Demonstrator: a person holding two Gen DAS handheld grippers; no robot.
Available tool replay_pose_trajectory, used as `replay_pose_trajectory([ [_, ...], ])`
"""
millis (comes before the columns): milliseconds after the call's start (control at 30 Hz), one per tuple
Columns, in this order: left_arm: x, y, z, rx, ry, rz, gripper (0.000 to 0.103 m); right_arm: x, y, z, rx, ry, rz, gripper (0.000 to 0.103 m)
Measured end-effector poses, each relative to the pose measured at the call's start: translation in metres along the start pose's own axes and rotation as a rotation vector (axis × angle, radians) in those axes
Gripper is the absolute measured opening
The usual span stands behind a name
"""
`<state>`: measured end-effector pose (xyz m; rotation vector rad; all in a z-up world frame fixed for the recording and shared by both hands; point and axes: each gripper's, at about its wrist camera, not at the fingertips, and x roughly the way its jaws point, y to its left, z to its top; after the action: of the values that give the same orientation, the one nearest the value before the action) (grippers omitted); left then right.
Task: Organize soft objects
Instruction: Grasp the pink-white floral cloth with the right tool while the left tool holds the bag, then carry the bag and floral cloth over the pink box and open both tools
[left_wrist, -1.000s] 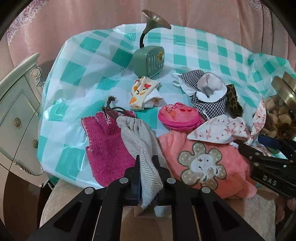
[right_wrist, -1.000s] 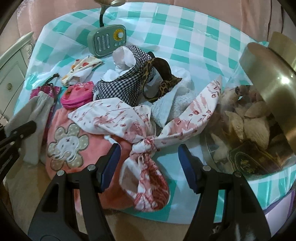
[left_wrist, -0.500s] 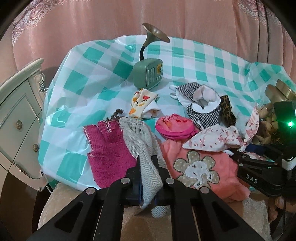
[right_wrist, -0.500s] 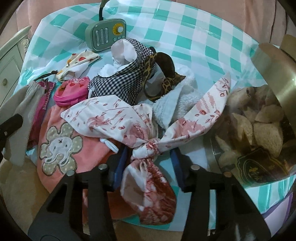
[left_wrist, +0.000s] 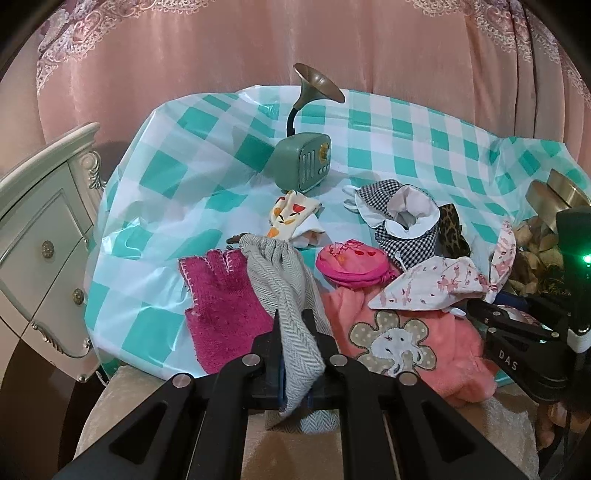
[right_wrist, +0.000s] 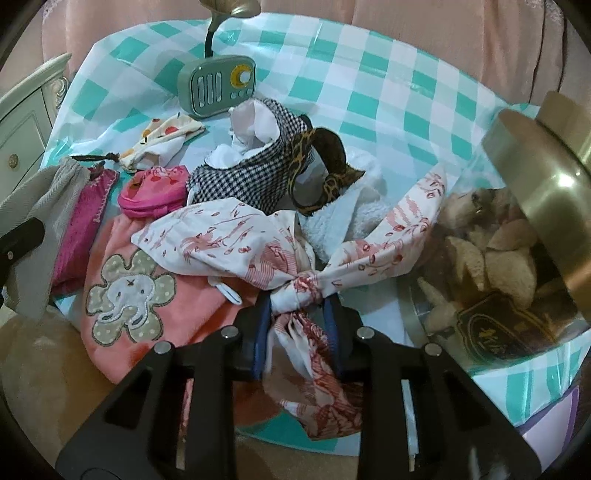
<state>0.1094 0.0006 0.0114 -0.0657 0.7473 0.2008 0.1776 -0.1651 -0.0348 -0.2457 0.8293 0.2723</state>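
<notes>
So the big change: the right gripper (right_wrist: 297, 314) is now squeezed in around the knot of the pink-and-white floral scarf (right_wrist: 258, 251), where a second ago the jaws were stood wide on either side of it. They're closing at this moment with the knot right between the blue pads, and it looks like the cloth is already being pinched. The left gripper (left_wrist: 295, 347) hasn't budged in that time, it's clamped fully shut on the grey herringbone pouch (left_wrist: 284, 291), which is draped from the table edge down over the fingers.

What that means, probably: two soft things are gripped at once, so a lift or a sort of both is about to be started. Nothing has been carried anywhere yet.

The rest of the pile is left untouched on the table: a magenta knit glove (left_wrist: 221, 299) just beside the pouch, a pink fleece piece with an elephant patch (left_wrist: 399, 343) under the scarf, a small hot-pink pouch (left_wrist: 351, 262), a houndstooth bib (right_wrist: 251, 173) and a leopard-print headband (right_wrist: 325, 162).

The surface is a teal-and-white checked plastic tablecloth (left_wrist: 177, 184), quite crinkly. A little green retro radio (left_wrist: 306, 166) with a brass horn is stood at the back, a clear jar with a gold lid (right_wrist: 543, 173) is on the right, a white carved cabinet (left_wrist: 40, 229) is seen on the left, and pink curtains are hung behind it all.
</notes>
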Motion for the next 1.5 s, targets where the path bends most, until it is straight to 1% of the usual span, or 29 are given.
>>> replay_pose_trajectory([
  [233, -0.009, 0.0, -0.002, -0.004, -0.035, 0.006, 0.007, -0.014, -0.002, 0.0, 0.004, -0.058, -0.01, 0.03],
  [500, -0.015, 0.001, -0.003, -0.006, -0.06, 0.011, 0.007, -0.042, -0.008, -0.004, 0.02, -0.17, -0.001, 0.03],
  [667, -0.021, -0.001, -0.005, 0.0, -0.078, 0.027, 0.007, -0.055, -0.008, -0.005, 0.032, -0.213, 0.005, 0.03],
  [900, -0.03, -0.001, -0.006, 0.008, -0.106, 0.049, 0.007, -0.069, -0.008, -0.012, 0.037, -0.237, 0.003, 0.03],
  [1233, -0.044, -0.003, -0.011, 0.003, -0.129, 0.052, 0.007, -0.09, -0.011, -0.024, 0.062, -0.253, 0.001, 0.03],
  [1500, -0.062, -0.008, -0.016, -0.009, -0.144, 0.027, 0.007, -0.109, -0.018, -0.037, 0.103, -0.26, 0.02, 0.03],
])
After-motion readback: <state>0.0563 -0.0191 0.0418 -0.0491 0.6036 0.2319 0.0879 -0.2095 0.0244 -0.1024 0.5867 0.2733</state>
